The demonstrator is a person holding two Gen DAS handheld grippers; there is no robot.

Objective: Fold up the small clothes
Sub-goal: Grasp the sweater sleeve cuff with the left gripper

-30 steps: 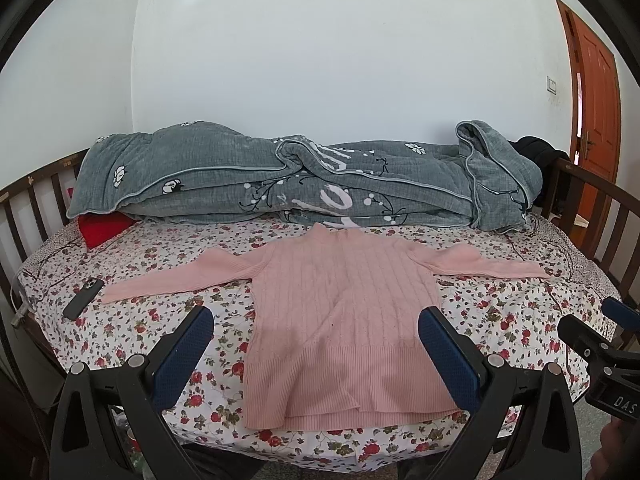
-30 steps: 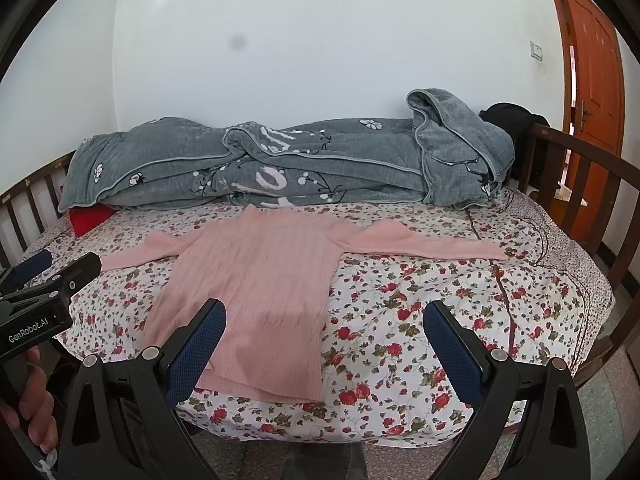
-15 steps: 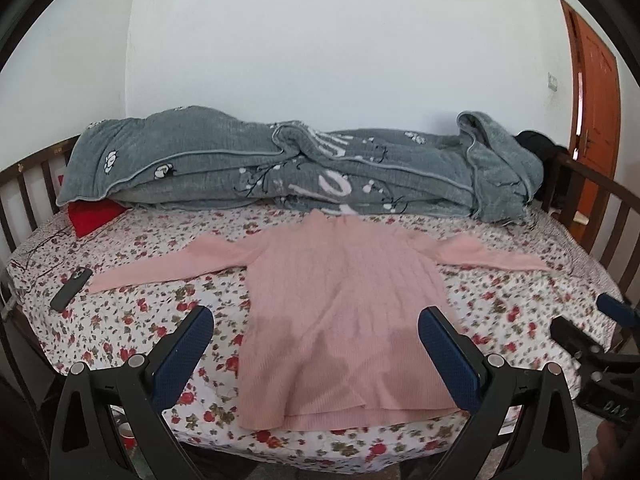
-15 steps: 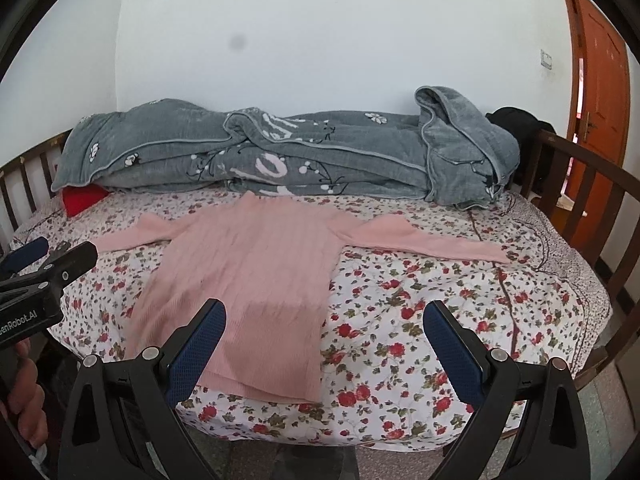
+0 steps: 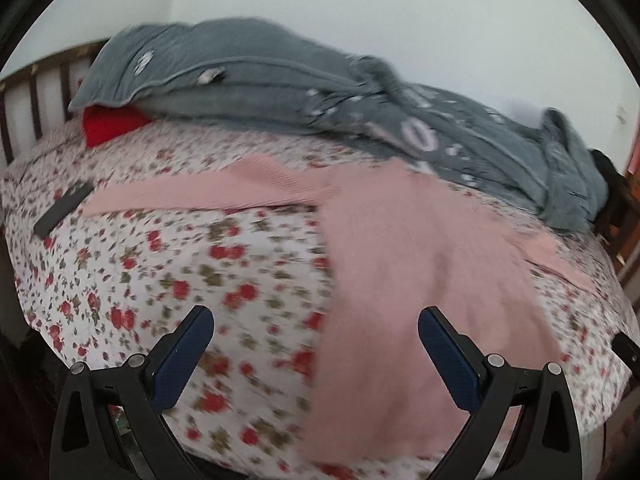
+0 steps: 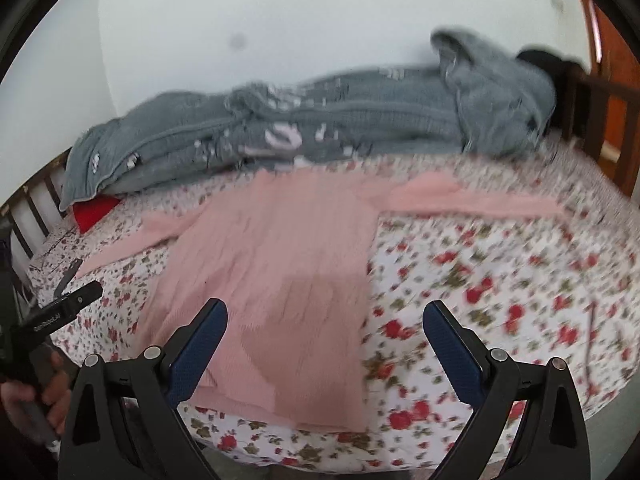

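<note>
Left wrist view, blurred: phone [image 5: 62, 210] at far left on the floral sheet [image 5: 168, 264], then the sweater's [image 5: 420, 264] left sleeve [image 5: 224, 194] stretched flat toward it, then the body spread to the right. Left gripper [image 5: 316, 342] hangs above the near edge with jaws wide apart, nothing between them, its right finger over the hem side. Right wrist view: a hand [image 6: 38, 396] holding the other tool at far left, sweater [image 6: 280, 268] flat in the middle, right sleeve [image 6: 472, 200] running out toward the rail. Right gripper [image 6: 324, 336] likewise spread and empty, above the hem's right part. Judgement: fold not begun; approach step. Best to drop each tool to a sleeve cuff or shoulder, pinch one layer only, avoid catching the sheet, and fold inward evenly. Containers: none visible; grey blanket [image 6: 304, 120] and red cushion [image 6: 94, 212] lie behind, apart from the sweater.
</note>
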